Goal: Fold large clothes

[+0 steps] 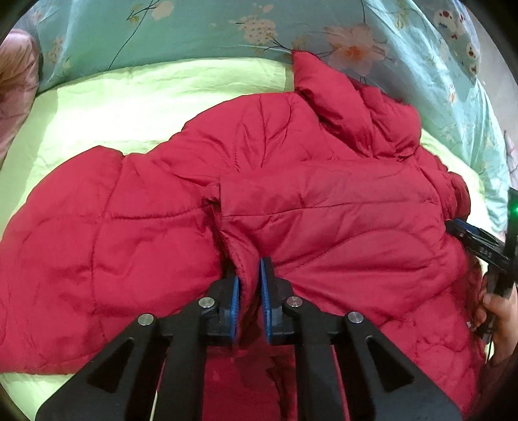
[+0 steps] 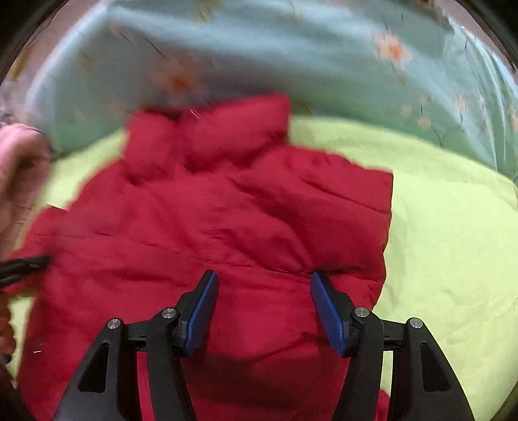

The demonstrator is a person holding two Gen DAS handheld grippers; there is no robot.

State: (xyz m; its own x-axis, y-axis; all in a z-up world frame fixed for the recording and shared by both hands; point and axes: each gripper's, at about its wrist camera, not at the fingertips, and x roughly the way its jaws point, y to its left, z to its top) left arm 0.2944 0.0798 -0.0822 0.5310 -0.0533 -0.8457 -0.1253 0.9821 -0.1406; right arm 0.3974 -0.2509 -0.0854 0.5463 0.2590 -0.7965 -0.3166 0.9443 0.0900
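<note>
A red padded jacket (image 1: 291, 200) is spread over a lime-green sheet (image 1: 129, 107) on a bed, its collar end turned toward a turquoise flowered quilt (image 1: 226, 29) bunched at the far side. One sleeve is seen folded across the body, and a hemmed edge runs up the middle in the left wrist view.

That hemmed edge is pinched by the left gripper (image 1: 249, 285), whose blue pads (image 1: 264, 291) are drawn nearly together with a ridge of fabric squeezed between them. The right gripper (image 2: 264, 307) is held about half open above the jacket's near part; nothing is gripped by it, and its picture is smeared by motion. In the left view it is seen at the jacket's right-hand edge, with the person's hand (image 1: 498, 311) behind it.

A pink cloth (image 1: 16, 90) lies at the far left, apart from the jacket.

Several risks are judged from here. Only a thin ridge is held on the left, so the slippery shell could be pulled out once the weight of the padding is lifted. If only the outer layer is caught, the layers beneath would be left behind and the fold would bunch. An uneven lift, with one side still ungripped, would drag the jacket askew across the sheet.
</note>
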